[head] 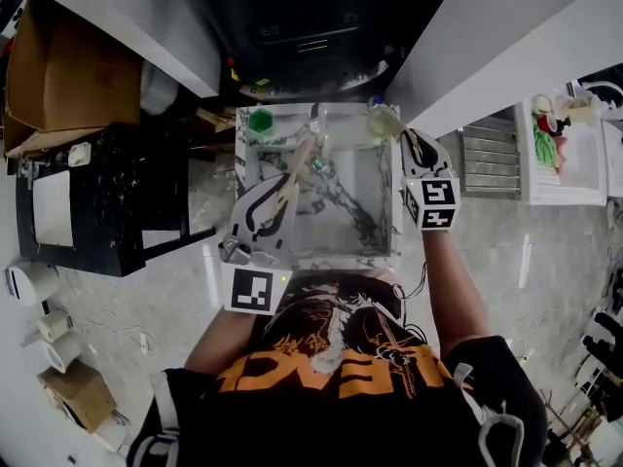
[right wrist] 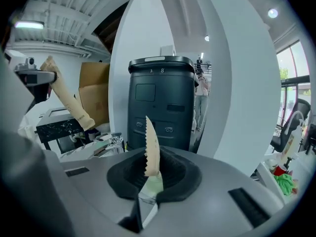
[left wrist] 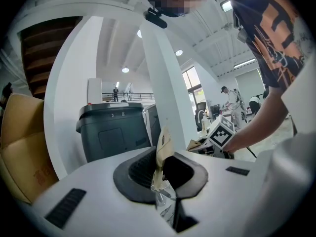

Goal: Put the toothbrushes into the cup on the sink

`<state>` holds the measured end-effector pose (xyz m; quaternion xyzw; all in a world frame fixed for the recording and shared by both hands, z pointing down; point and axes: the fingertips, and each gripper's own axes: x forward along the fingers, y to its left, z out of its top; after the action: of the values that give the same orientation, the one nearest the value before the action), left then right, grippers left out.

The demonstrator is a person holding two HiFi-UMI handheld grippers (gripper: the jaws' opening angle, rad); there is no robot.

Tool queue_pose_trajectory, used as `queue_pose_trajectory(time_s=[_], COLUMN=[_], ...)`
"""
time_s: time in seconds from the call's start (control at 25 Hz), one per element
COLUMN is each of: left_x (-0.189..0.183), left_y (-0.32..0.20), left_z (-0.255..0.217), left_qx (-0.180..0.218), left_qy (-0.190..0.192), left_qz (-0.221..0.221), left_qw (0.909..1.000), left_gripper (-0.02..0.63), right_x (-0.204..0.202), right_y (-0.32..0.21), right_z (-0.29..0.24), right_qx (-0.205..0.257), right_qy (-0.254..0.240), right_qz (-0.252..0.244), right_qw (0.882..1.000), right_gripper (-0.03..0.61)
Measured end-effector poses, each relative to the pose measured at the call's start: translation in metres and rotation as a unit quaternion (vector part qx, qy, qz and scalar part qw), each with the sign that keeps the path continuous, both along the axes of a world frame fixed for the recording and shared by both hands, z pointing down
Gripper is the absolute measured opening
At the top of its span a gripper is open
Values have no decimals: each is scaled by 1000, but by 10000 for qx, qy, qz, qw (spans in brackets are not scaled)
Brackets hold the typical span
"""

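Left gripper (left wrist: 159, 174): jaws nearly together, clamped on a wrapped toothbrush (left wrist: 163, 144) that sticks out between them, above the marble sink (head: 341, 253) | right gripper (right wrist: 148, 179): nearly closed, pinching a second toothbrush (right wrist: 152, 152) by its lower end, at the sink's far right corner | both wrappers beige paper, the right one's edge serrated

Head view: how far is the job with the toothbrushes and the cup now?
Done: nothing visible yet; the green cup at the back corner of the sink shows no toothbrush inside. In hand: the left gripper has its jaws shut on one wrapped toothbrush, the right gripper on a second wrapped toothbrush. Left: carry both to the cup and drop them in.
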<state>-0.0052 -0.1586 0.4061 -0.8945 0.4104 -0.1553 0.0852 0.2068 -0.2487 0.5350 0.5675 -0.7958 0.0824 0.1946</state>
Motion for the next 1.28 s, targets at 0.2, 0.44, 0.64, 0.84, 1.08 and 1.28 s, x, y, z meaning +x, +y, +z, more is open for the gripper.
queue_pose_trajectory(time_s=[0.2, 0.44, 0.64, 0.84, 1.08, 1.28], left_x=[-5, -11, -12, -7, 6, 13], left_y=[1, -1, -2, -2, 0, -2], left_z=[2, 7, 9, 13, 20, 22], left_qx=[-45, -119, -130, -214, -316, -290], left_qy=[-64, -30, 14, 56, 196, 207], left_qz=[-105, -207, -221, -164, 67, 205], left_qw=[9999, 9997, 9997, 9996, 9993, 9992], left_gripper=[46, 46, 46, 46, 46, 46], right_x=[-3, -13, -14, -20, -28, -35], right_y=[-9, -18, -27, -33, -23, -14], right_z=[21, 48, 68, 73, 78, 64], right_qx=[-367, -758, -799, -709, -786, -488], right_qy=[61, 93, 238, 340, 273, 402], right_qz=[-68, -165, -80, -145, -338, -567], right_qw=[9993, 9969, 9965, 9968, 9960, 9964], right_gripper=[43, 43, 46, 98, 177, 204])
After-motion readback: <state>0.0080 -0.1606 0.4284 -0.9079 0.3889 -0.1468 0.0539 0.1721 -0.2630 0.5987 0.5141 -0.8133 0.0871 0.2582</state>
